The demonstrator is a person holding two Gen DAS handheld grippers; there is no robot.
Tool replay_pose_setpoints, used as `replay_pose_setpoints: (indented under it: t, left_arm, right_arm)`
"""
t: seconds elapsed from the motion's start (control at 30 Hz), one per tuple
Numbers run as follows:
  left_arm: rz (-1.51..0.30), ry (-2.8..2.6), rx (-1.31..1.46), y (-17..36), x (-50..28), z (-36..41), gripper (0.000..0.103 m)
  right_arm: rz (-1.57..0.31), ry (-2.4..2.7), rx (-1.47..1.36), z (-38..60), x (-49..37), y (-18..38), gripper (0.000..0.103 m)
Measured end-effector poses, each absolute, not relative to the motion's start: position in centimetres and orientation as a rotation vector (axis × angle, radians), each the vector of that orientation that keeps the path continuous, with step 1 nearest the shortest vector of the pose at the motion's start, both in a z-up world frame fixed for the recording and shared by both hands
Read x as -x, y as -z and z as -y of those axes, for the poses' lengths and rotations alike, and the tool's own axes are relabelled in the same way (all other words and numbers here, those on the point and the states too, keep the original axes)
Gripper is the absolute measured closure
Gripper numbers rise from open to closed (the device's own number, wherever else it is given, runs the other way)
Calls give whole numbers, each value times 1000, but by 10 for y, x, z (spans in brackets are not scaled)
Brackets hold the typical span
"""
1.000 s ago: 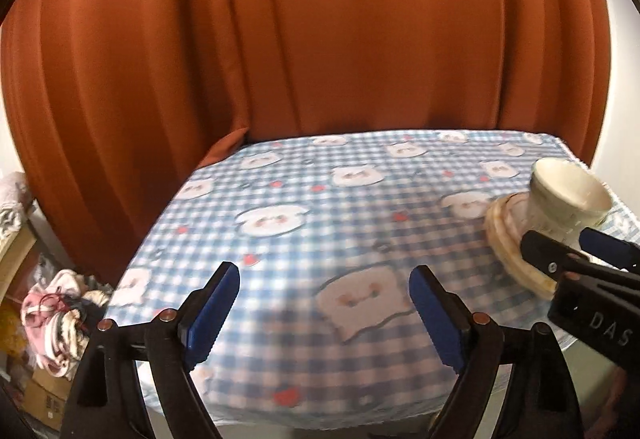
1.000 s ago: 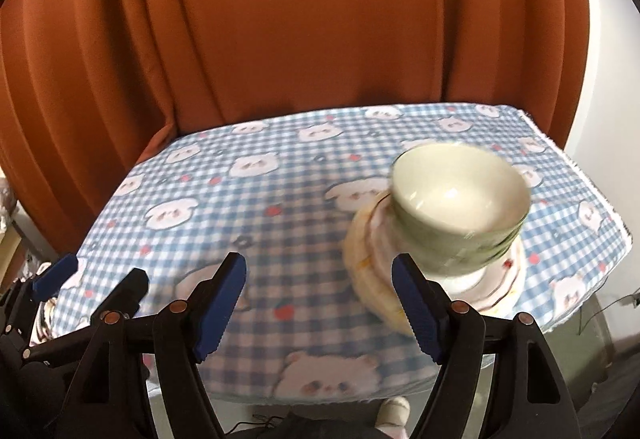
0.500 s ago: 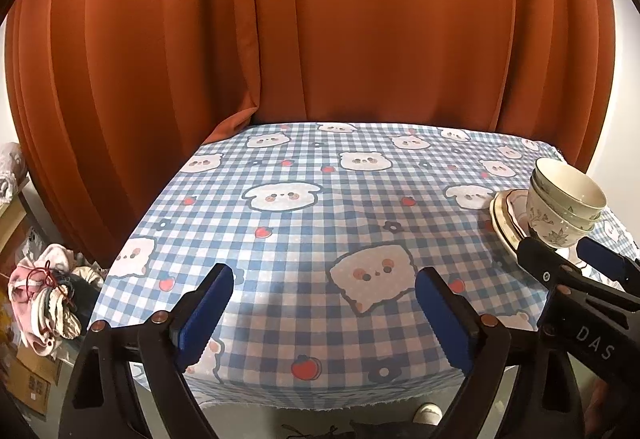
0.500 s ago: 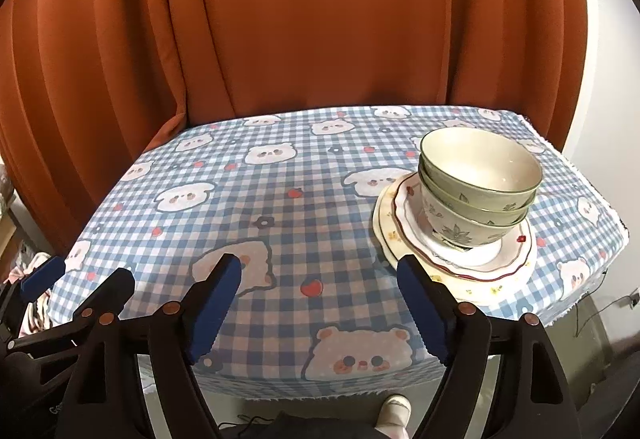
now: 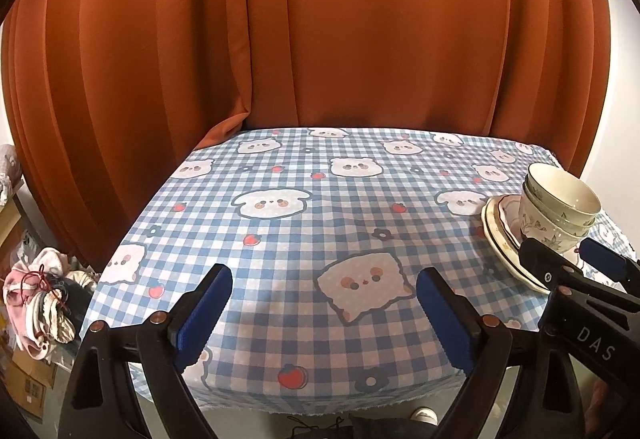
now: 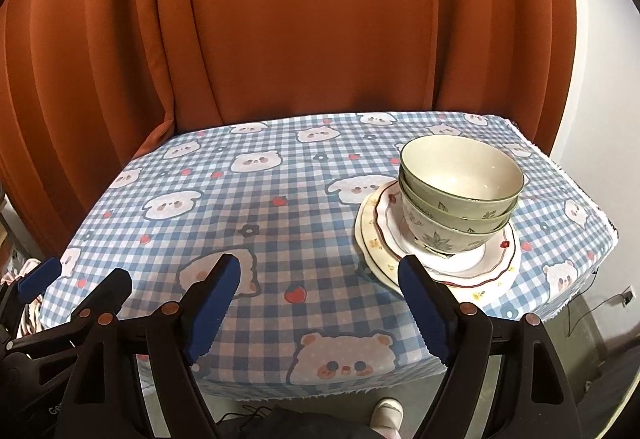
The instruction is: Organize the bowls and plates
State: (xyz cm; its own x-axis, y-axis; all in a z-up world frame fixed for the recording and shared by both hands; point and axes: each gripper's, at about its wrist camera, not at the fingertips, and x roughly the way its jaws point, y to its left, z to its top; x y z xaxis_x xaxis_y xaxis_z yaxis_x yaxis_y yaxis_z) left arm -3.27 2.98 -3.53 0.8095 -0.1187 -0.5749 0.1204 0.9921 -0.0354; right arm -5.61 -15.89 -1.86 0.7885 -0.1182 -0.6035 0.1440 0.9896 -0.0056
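A bench (image 6: 260, 223) covered in a blue checked cloth with bear faces stood before an orange curtain (image 6: 320, 19). Near the bench's right edge sat the bowls (image 6: 460, 195), three nested upright, on the plates (image 6: 384, 239), a small stack of two or three with wavy rims.

The right gripper (image 6: 320, 303) hung over the near edge, its blue fingers (image 6: 212, 307) set wide with nothing between them. The right finger overlapped the plates' near rim in the picture; contact could not be told. The left gripper (image 5: 322, 313) hung over the near edge further left, its fingers (image 5: 202, 319) also wide and holding nothing, with bare cloth ahead of it.

The left view showed the right gripper from the side, its black arm crossing in front of the plates and hiding their near part. It also showed a heap of pink and white cloth (image 5: 38, 299) and a cardboard box (image 5: 28, 387) on the floor by the bench's left corner. The right view alone showed the whole stack, a white wall (image 6: 592, 111) at right, a cable (image 6: 596, 303) below the right edge, and a shoe tip (image 6: 386, 413) under the near edge.
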Motion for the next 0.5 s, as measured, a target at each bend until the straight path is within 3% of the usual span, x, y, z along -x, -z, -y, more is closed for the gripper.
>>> replay_pose_setpoints:
  t: [0.5]
  left_arm:
    - [-620,123,-7,37,33,-28,7]
  right_arm:
    - [-658,145,-38,161,54,20,19]
